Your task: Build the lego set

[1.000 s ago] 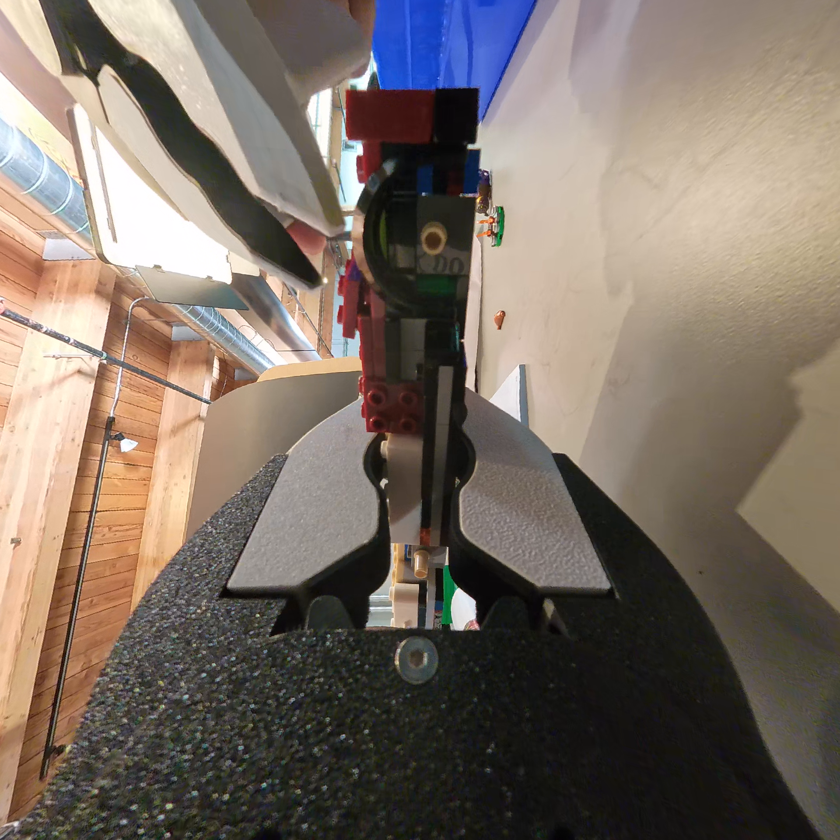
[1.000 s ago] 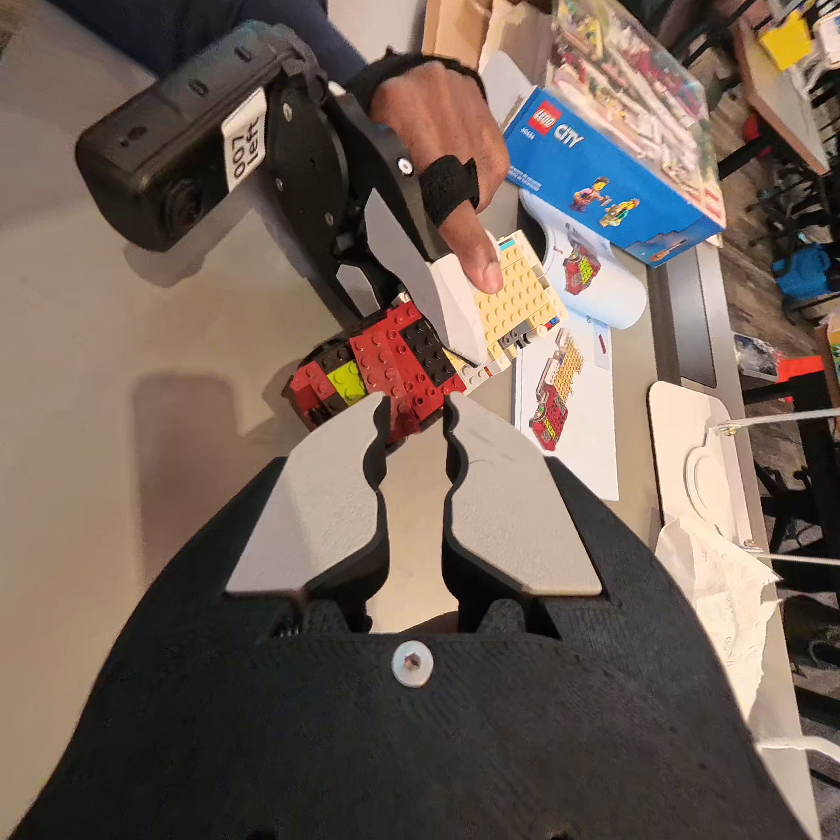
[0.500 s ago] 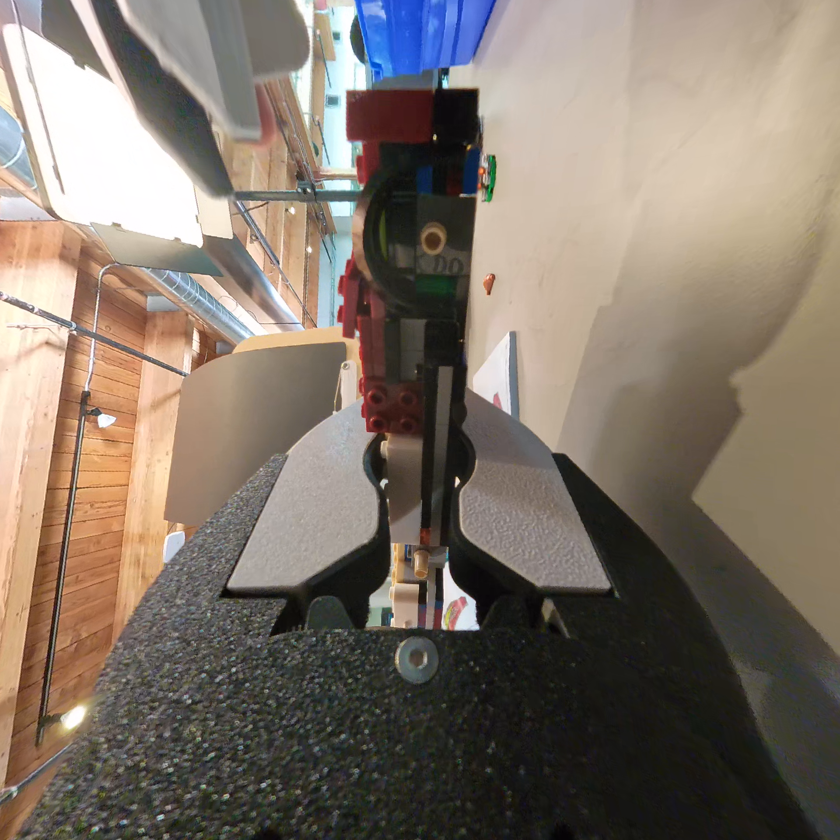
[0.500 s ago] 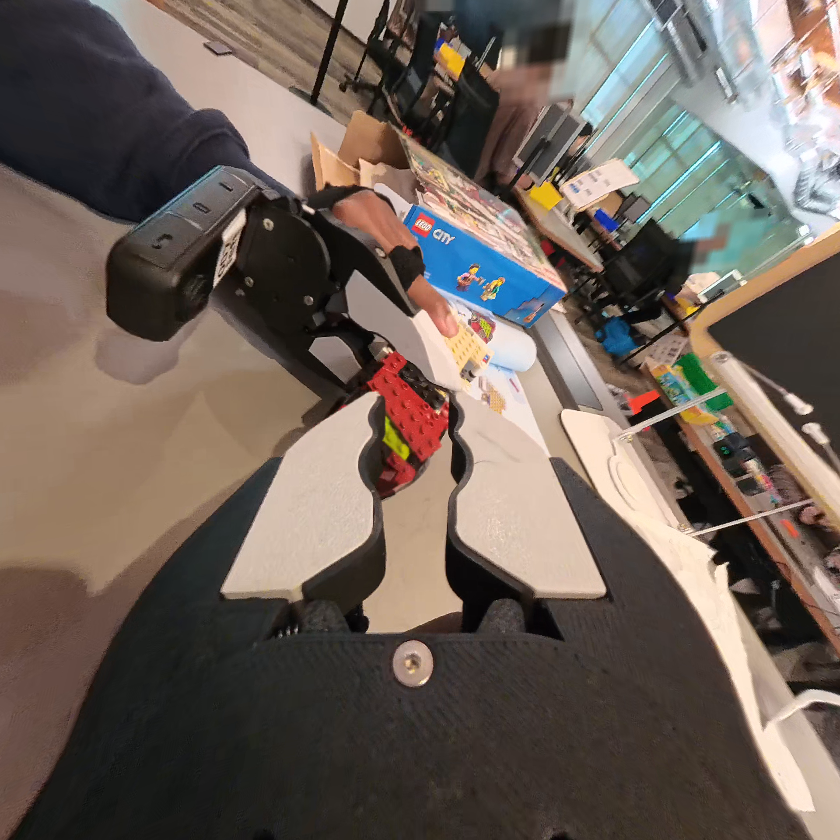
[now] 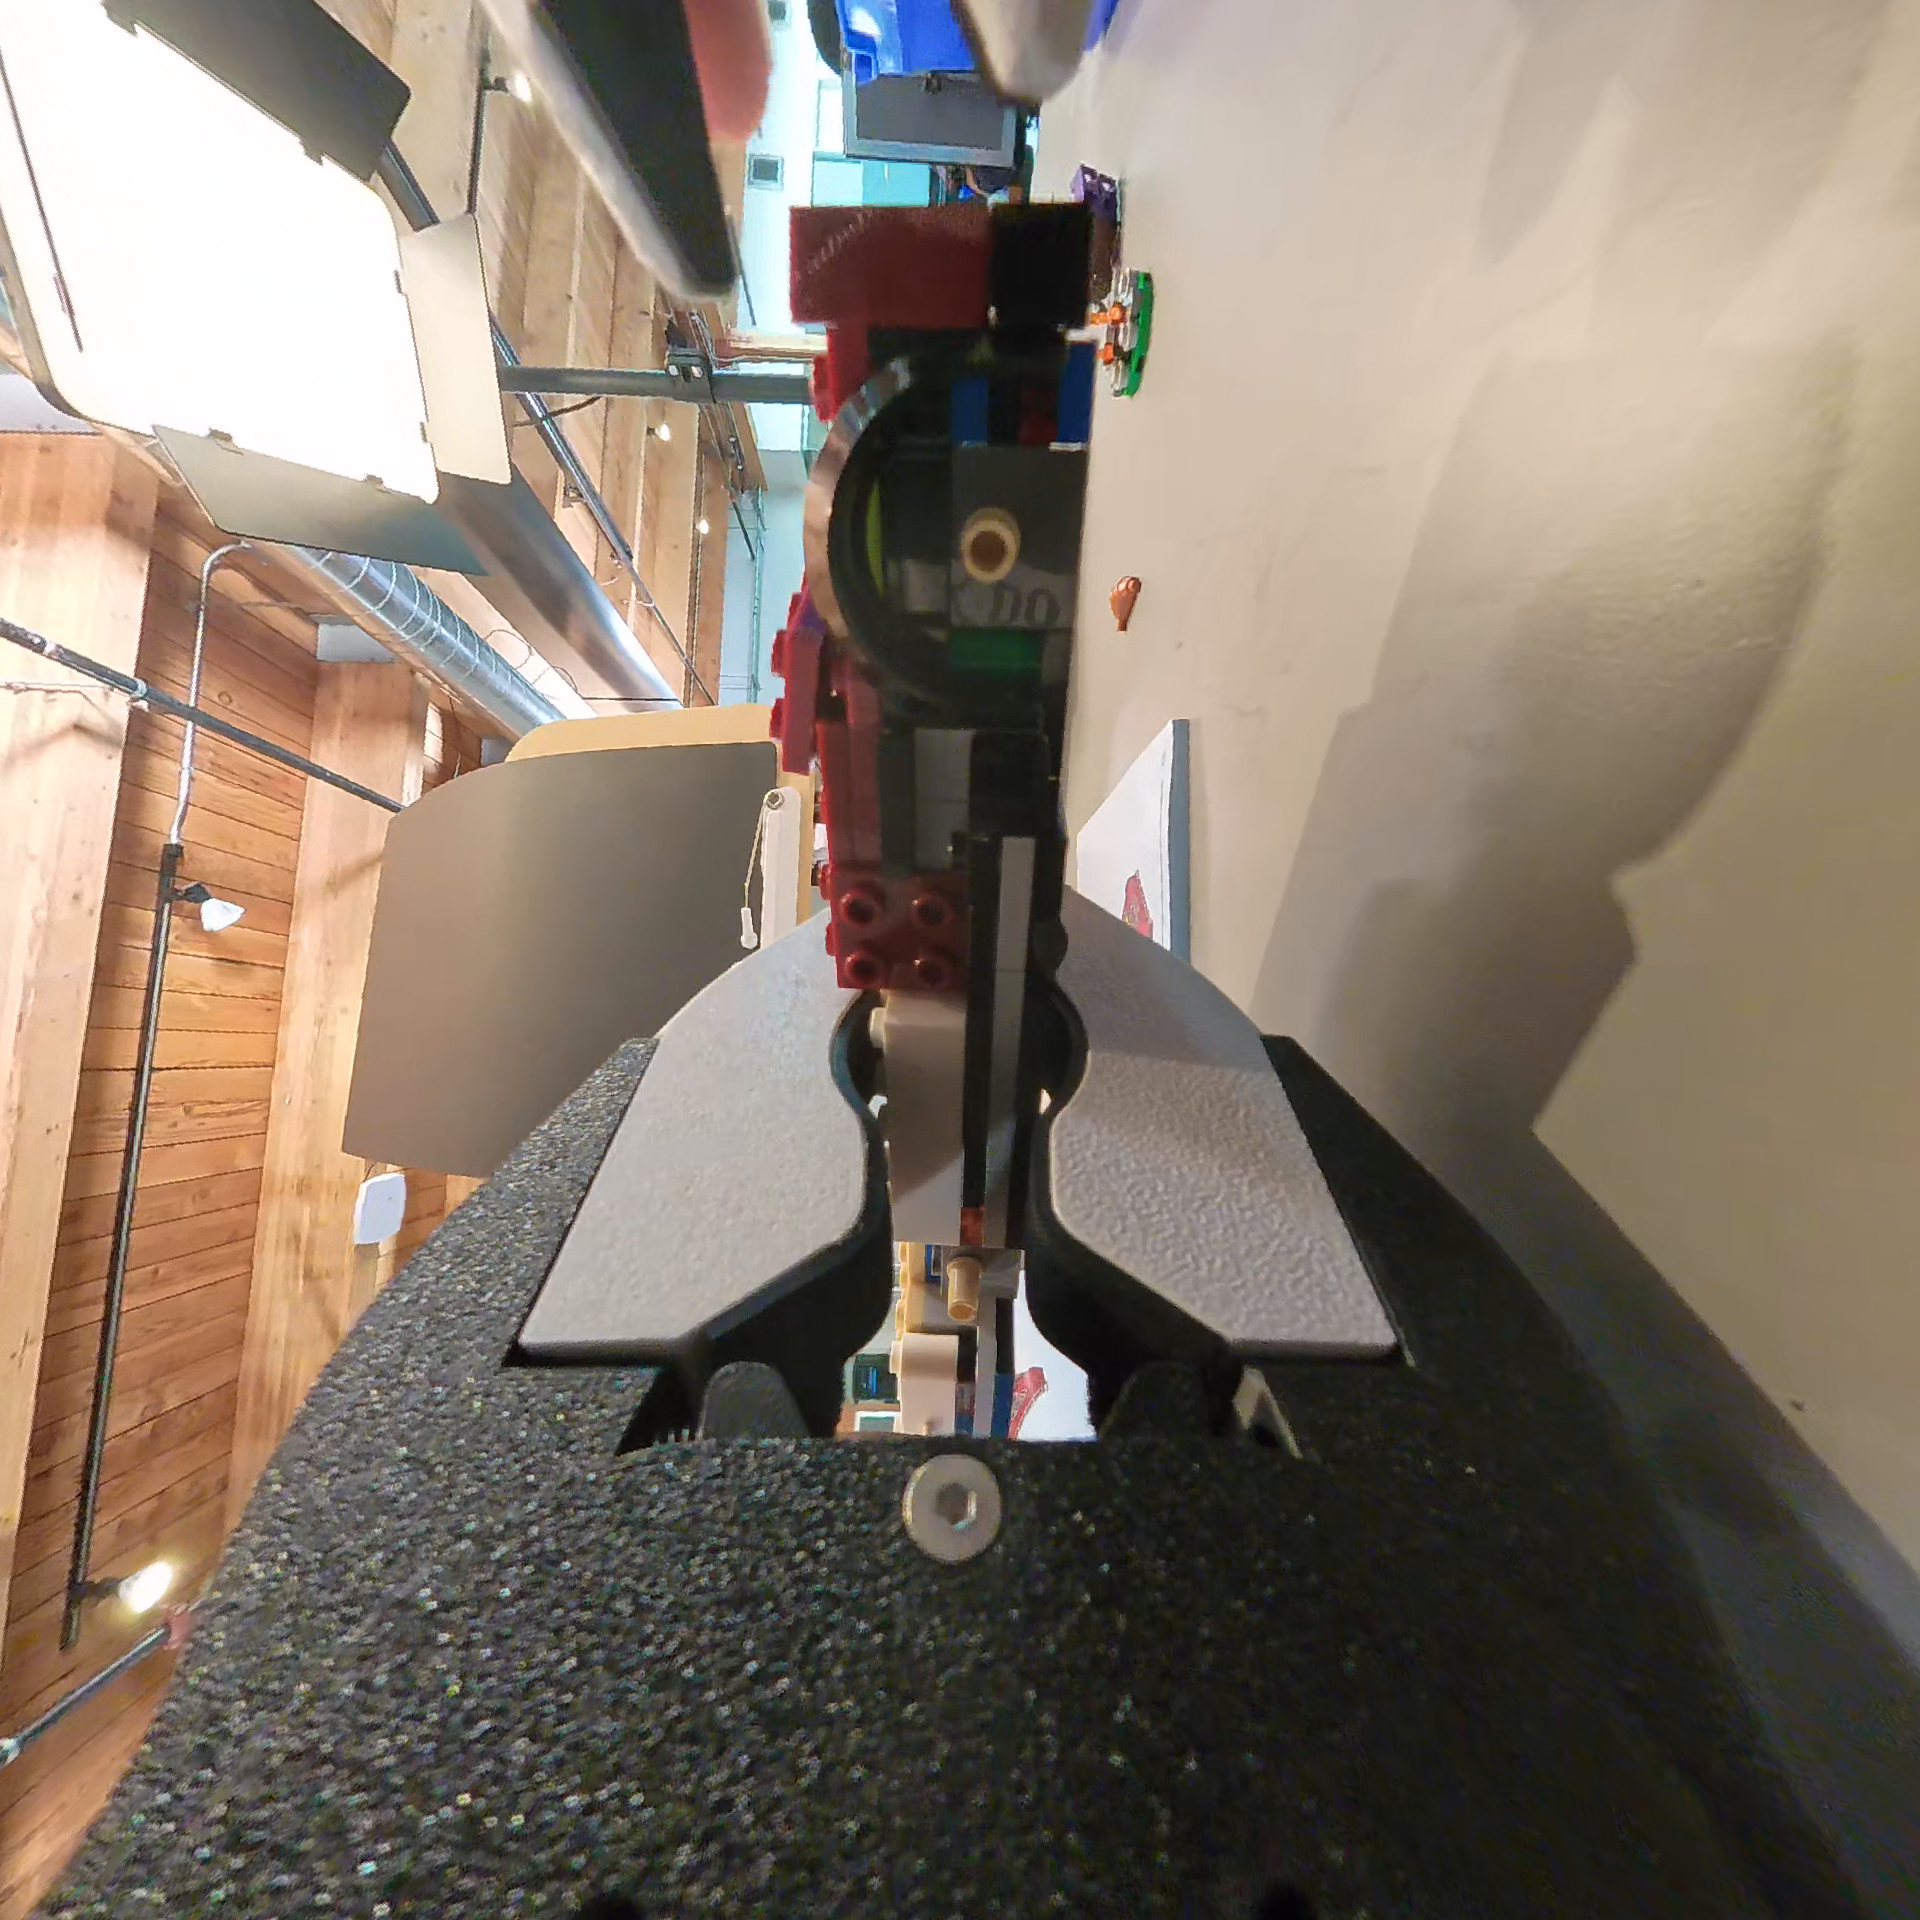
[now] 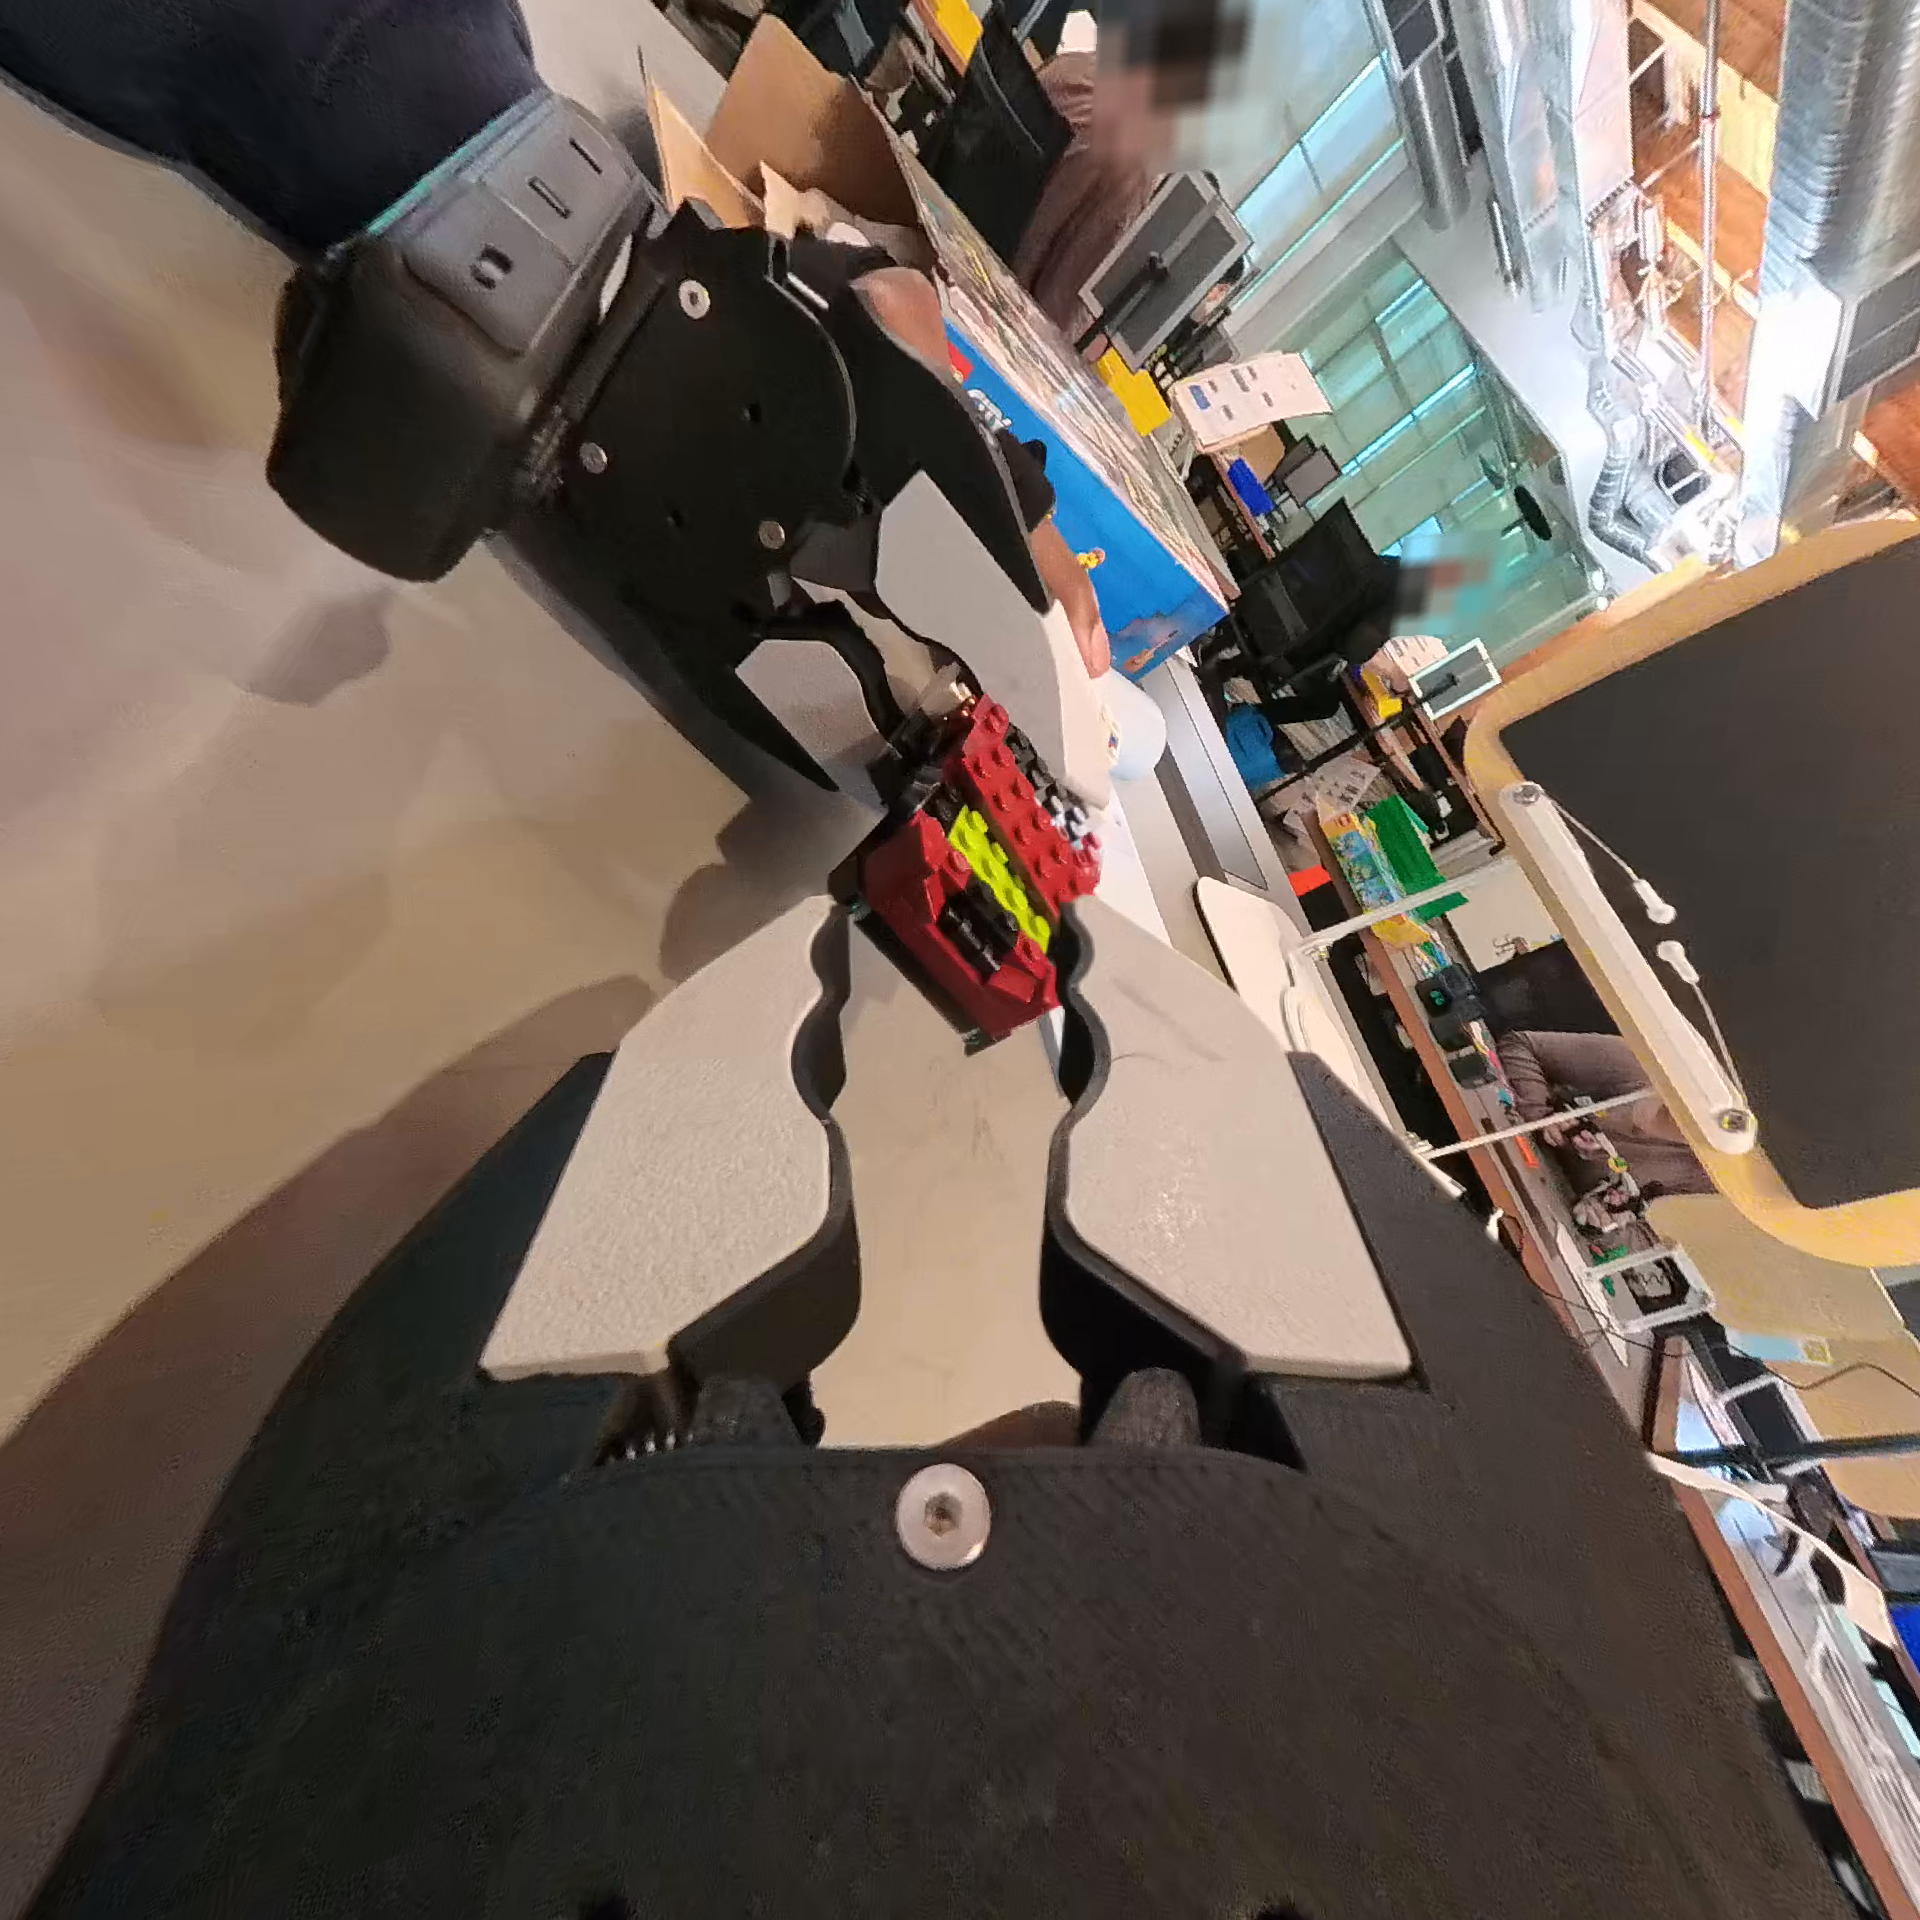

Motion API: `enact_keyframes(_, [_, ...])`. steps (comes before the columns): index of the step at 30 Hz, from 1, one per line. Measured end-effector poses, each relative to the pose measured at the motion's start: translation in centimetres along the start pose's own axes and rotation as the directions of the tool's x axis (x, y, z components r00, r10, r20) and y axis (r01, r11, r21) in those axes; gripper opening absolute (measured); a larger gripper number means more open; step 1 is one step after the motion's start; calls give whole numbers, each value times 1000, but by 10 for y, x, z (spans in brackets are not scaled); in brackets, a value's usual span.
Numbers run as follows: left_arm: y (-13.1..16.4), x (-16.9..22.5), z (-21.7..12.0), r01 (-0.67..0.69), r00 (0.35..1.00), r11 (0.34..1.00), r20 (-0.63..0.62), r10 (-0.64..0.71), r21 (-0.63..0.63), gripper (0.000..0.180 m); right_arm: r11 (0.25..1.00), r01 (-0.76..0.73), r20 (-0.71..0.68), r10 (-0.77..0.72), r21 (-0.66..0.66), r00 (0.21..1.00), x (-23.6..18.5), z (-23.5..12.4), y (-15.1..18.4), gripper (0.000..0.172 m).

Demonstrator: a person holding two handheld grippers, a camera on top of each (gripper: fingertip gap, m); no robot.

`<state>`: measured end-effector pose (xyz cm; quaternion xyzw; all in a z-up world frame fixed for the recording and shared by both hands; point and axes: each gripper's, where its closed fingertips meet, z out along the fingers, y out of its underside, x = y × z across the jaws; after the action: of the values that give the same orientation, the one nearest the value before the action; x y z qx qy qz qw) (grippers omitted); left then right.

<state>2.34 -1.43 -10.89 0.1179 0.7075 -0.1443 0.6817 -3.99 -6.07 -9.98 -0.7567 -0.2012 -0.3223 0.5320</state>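
Left tongs point(image 5: 961, 1049) pinching the near end of a red and black brick model point(image 5: 940, 582), both pads pressed on it, model held above the pale desk point(image 5: 1455, 520), right tongs point(image 6: 951, 997) spread around the model's far end point(image 6: 977, 894), blue box point(image 6: 1101, 499) far right.

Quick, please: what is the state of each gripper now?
Left gripper: closed on the red and black brick model.
Right gripper: open, its fingertips either side of the model's end, not clamping it.

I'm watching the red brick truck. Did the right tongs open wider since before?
Yes. The right tongs have spread apart and now straddle the red brick truck's front end over the grey table.
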Motion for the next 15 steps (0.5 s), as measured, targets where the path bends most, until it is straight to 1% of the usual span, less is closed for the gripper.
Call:
enact_keyframes(5, [-10,12,6,-110,993,993,-29,111,34,25,997,54,-17,-55,-48,998,4,-1,4,46])
enact_keyframes(9, [-19,14,12,-116,992,992,-33,118,57,25,992,74,28,-72,-99,997,-1,-3,11,48])
enact_keyframes(15, [-25,9,8,-130,991,989,-15,131,68,26,983,104,111,-88,-150,990,-12,-6,13,48])
